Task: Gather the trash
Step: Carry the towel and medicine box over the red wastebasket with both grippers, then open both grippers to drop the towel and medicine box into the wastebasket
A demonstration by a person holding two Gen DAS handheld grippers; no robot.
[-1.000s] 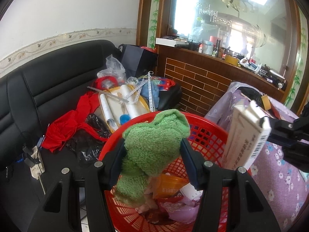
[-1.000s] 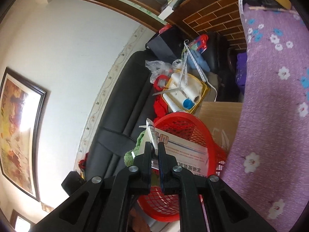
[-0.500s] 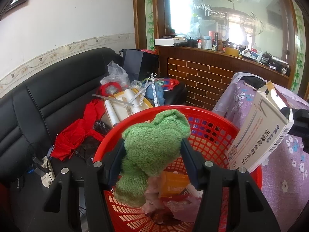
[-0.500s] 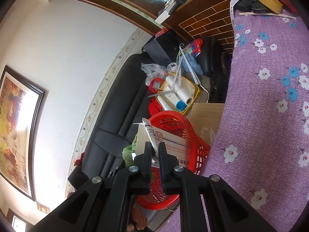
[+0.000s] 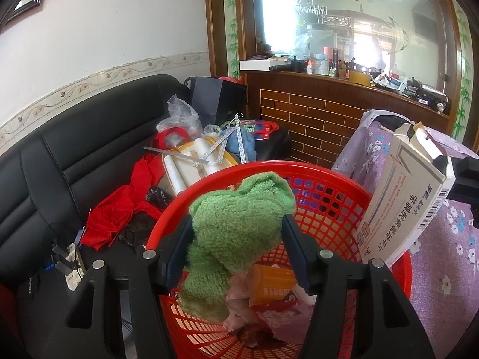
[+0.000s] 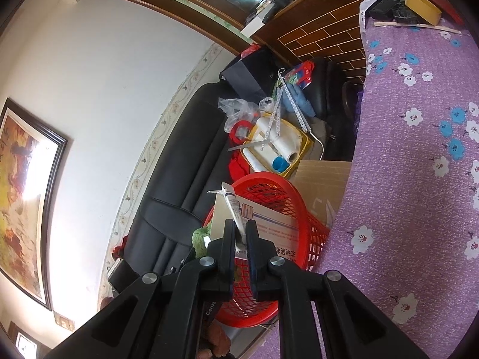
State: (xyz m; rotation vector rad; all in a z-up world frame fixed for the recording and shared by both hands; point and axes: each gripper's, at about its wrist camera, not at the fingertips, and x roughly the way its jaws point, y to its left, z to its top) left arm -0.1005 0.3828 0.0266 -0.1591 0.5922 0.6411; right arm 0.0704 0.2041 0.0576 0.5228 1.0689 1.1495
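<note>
Right now both hands are hanging their loads over the red mesh basket (image 5: pixel 323 203), and what matters for the drop is that each piece sits above the basket's mouth rather than outside its rim.

The left gripper (image 5: pixel 236 239) is carrying a green terry cloth (image 5: pixel 239 227) between its pads; its jaws are opening, yet the cloth is bulging against both pads, so it appears to be gripped for the moment. The cloth is hanging straight down, its long axis vertical, with its lower end dangling inside the basket above an orange packet (image 5: pixel 271 281) and pink crumpled wrapping (image 5: pixel 239 308). Anything let go here should be falling inside.

The right gripper (image 6: pixel 239 236) is nearly pressed together, pinching the thin edge of a flattened white medicine carton (image 6: pixel 269 224). In the left wrist view that carton (image 5: pixel 404 203) is leaning over the basket's right rim, its long axis slanting down toward the basket's inside, lower corner just within the rim. It lies directly ahead of its claw, toward the basket, with the purple flowered tablecloth (image 6: pixel 419 179) just beside.

Judging by position, the left hand is the better placed to release first; the carton probably needs carrying further inward.
</note>
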